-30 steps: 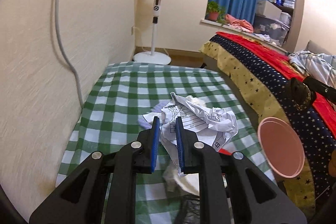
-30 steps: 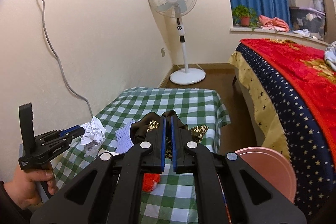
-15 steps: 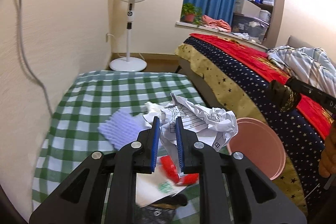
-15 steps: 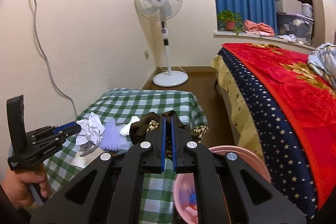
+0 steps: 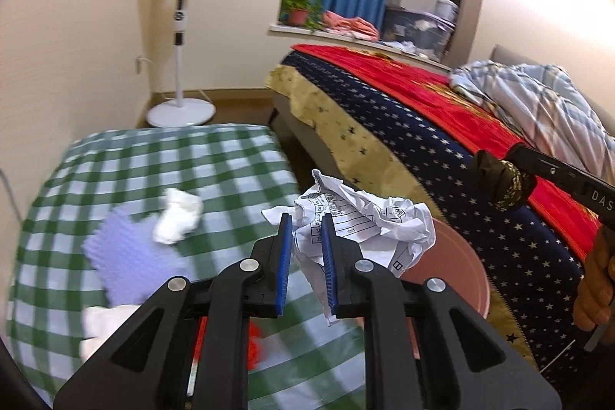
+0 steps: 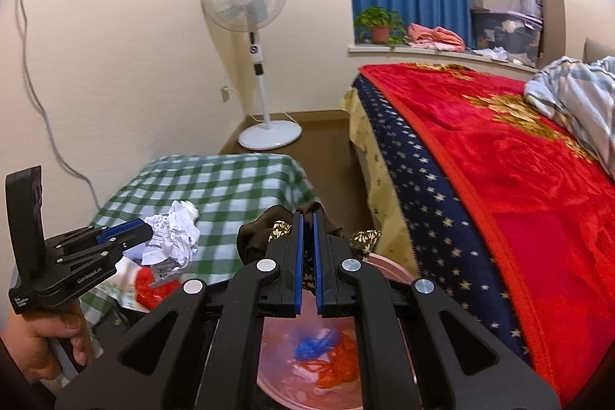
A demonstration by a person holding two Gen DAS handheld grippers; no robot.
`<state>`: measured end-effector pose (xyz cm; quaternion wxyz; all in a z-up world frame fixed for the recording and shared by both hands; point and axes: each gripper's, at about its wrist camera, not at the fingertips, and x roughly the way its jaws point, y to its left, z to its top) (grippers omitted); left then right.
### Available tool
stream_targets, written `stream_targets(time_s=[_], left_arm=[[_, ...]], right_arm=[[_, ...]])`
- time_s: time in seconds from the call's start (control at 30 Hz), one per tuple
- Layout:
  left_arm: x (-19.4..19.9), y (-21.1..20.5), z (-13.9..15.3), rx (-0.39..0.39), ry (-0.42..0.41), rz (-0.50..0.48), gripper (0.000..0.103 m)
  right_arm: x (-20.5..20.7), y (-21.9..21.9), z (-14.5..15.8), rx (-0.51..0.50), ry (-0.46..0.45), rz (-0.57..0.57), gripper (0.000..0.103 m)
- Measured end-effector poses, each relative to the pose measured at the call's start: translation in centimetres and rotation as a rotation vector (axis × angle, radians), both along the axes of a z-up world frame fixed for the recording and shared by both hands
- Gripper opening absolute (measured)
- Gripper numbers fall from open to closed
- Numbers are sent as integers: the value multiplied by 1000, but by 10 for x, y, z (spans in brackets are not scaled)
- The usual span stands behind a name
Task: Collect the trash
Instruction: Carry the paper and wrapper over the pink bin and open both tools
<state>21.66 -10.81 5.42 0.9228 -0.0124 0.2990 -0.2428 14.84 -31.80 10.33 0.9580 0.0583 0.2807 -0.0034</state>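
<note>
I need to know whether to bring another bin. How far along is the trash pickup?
Done: blue and orange scraps lie in the pink bin. In hand: the left gripper is shut on crumpled printed paper; the right gripper is shut on a dark patterned wrapper. Left: a white tissue wad, a lilac foam sheet and red scraps on the checked table.

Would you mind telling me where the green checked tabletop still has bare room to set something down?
The far half of the green checked tablecloth, toward the white standing fan, is bare. The near end is crowded: a lilac textured pad, a white crumpled tissue and a red wrapper.
</note>
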Motion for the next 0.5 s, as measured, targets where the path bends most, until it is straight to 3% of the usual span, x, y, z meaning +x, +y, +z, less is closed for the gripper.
stream_targets(time_s=[0.2, 0.3, 0.37, 0.4, 0.5], left_arm=[[3, -51, -16, 12, 49, -102, 15], [4, -70, -24, -5, 94, -174, 18], [1, -76, -25, 10, 75, -184, 32], [1, -76, -24, 4, 71, -185, 34], [4, -72, -25, -2, 74, -170, 34]], right_arm=[[-3, -30, -11, 10, 28, -47, 6], [1, -39, -13, 41, 42, -67, 15], [2, -43, -14, 49, 40, -77, 27], [1, -44, -14, 47, 37, -81, 32], [2, -43, -15, 35, 34, -82, 33]])
